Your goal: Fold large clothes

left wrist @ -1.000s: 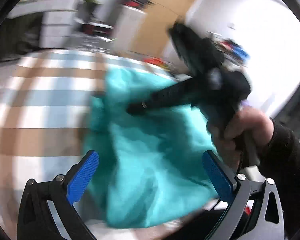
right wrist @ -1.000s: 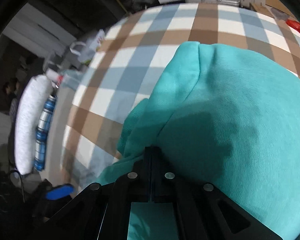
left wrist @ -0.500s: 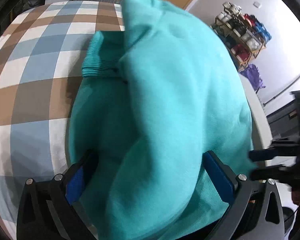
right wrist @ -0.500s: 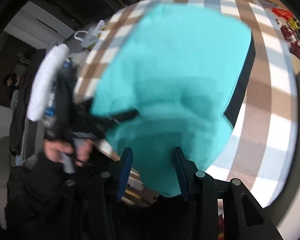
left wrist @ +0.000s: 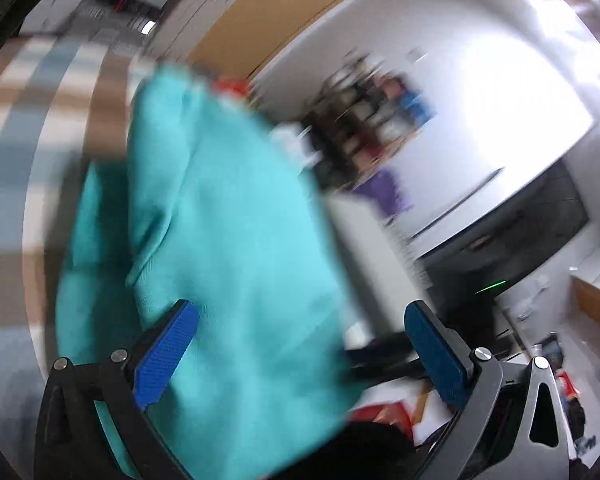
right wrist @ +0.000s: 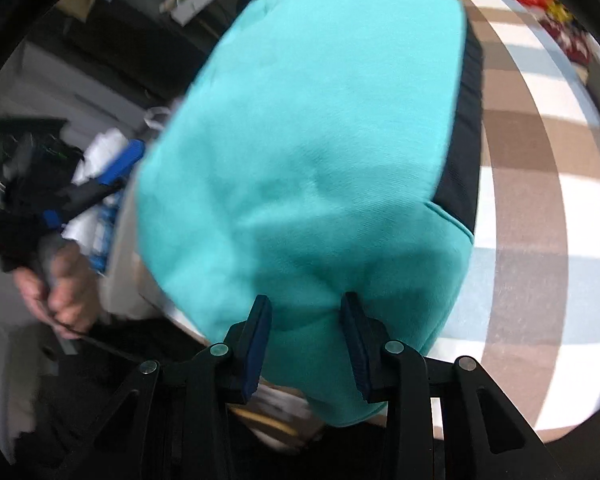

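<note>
On the checked tabletop (right wrist: 540, 160): one teal sweatshirt (right wrist: 320, 152), bunched in a single heap near the front edge. My left tongs (left wrist: 300, 354) gape wide, gripping nothing. My right tongs (right wrist: 306, 344) stand partly parted, teal fabric between the two pads, not pinched. Left view blurred.
</note>
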A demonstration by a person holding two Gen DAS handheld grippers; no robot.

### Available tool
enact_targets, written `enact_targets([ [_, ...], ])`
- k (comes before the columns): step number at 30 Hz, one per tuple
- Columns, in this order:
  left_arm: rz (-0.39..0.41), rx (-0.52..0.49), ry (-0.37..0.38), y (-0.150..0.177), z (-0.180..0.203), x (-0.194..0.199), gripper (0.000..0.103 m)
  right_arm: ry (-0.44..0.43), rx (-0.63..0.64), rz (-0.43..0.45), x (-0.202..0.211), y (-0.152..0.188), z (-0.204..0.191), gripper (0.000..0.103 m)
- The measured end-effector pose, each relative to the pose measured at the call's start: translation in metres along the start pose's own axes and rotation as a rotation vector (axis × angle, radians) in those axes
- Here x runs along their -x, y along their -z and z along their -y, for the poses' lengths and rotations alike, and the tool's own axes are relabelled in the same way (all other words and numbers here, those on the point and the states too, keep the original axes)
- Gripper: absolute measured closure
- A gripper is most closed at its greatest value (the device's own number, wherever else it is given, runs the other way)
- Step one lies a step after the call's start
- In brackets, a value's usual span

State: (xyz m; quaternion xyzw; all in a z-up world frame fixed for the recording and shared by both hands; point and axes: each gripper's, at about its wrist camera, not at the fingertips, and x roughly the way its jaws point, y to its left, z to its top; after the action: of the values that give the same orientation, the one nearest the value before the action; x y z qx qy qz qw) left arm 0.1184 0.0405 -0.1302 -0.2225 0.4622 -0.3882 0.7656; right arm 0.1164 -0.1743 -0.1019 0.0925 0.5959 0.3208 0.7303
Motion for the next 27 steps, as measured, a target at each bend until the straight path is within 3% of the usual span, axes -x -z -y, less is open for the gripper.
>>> enact_targets([
  [1, -0.054, 0.003, -0.086, 0.002, -0.005, -0.018, 0.005, 0.002, 0.029, 0.005, 0.011, -0.005, -0.004, 0.073],
  [5, -0.081, -0.173, -0.242, 0.01, 0.02, -0.035, 0.005, 0.134, 0.12, 0.237, 0.07, -0.048, -0.017, 0.07],
  [8, -0.081, -0.177, -0.269, 0.011, 0.024, -0.039, 0.005, 0.279, 0.108, 0.224, 0.059, -0.106, -0.016, 0.07],
  [11, -0.078, -0.146, -0.244, 0.007, 0.024, -0.04, 0.005, 0.44, 0.137, 0.141, 0.015, -0.153, -0.008, 0.07],
  [13, -0.082, -0.148, -0.245, 0.01, 0.027, -0.041, 0.005, 0.473, 0.133, 0.073, -0.014, -0.167, 0.004, 0.069],
  [17, -0.086, -0.138, -0.235, 0.009, 0.027, -0.041, 0.005, 0.459, 0.107, 0.012, -0.037, -0.169, 0.021, 0.069],
  [23, -0.082, -0.075, -0.2, 0.009, 0.027, -0.037, 0.005, 0.462, 0.141, 0.006, -0.02, -0.176, 0.01, 0.068],
  [27, -0.08, -0.069, -0.18, 0.013, 0.027, -0.034, 0.005, 0.347, 0.13, 0.119, 0.002, -0.196, -0.015, 0.065],
])
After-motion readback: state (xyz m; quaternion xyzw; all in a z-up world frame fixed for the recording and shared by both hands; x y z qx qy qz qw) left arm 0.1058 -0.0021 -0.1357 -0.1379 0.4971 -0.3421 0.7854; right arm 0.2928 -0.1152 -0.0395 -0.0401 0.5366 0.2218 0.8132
